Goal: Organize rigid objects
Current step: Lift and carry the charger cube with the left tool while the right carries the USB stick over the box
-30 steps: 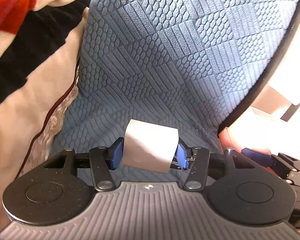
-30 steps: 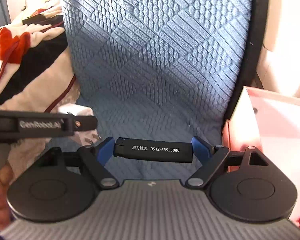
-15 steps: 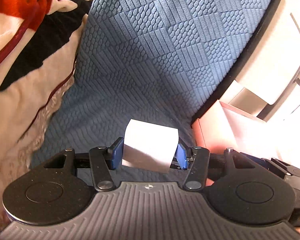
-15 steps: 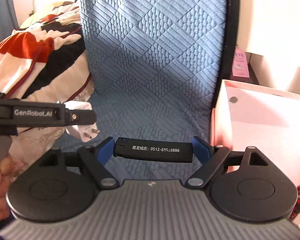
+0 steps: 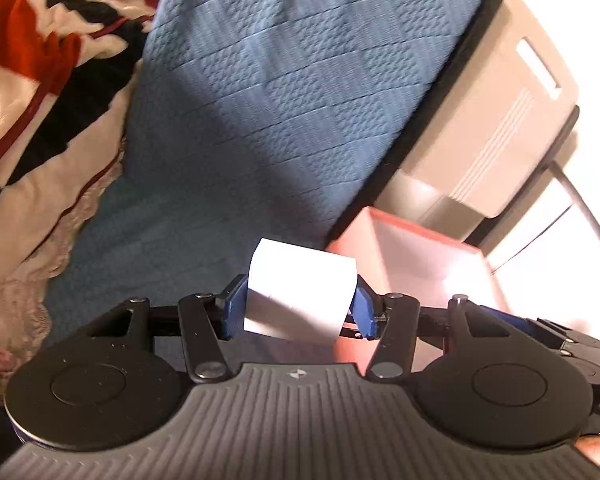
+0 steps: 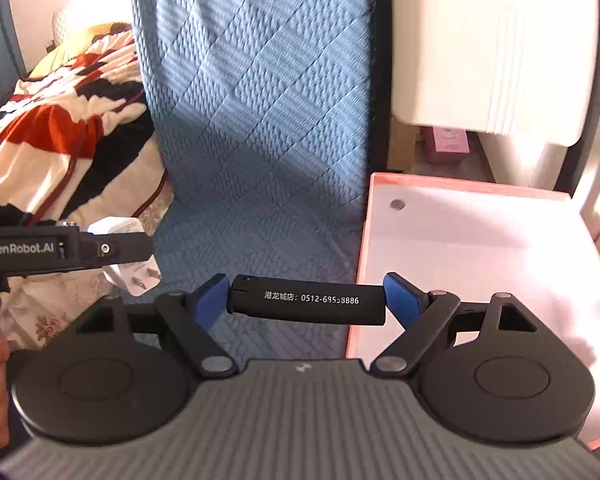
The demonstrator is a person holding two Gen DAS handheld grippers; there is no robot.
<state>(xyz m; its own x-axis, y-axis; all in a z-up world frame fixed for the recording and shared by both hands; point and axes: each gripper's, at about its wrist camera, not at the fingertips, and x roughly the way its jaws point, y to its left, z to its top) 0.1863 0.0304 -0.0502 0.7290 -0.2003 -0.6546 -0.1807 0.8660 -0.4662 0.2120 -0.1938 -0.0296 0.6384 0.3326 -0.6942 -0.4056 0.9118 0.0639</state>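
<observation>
My left gripper (image 5: 298, 308) is shut on a white plug adapter (image 5: 300, 290), held over the blue quilted mattress (image 5: 260, 120) near the left wall of a pink open box (image 5: 428, 248). The right wrist view shows the same adapter (image 6: 130, 256) with its metal prongs, behind the left gripper's black body (image 6: 60, 248). My right gripper (image 6: 306, 300) is shut on a black lighter (image 6: 306, 300) with white printed text, held crosswise by its ends. It hovers at the left edge of the pink box (image 6: 480, 240), whose white floor holds a small round grey object (image 6: 397, 203).
A red, black and cream blanket (image 6: 60, 140) lies left of the mattress. A beige appliance (image 6: 492, 48) stands behind the box, with a small pink carton (image 6: 448, 144) beneath it. The mattress's dark edge (image 6: 380, 80) runs beside the box.
Both grippers have moved right towards the pink box, which now shows much more in both views. Each still holds its object as before.
</observation>
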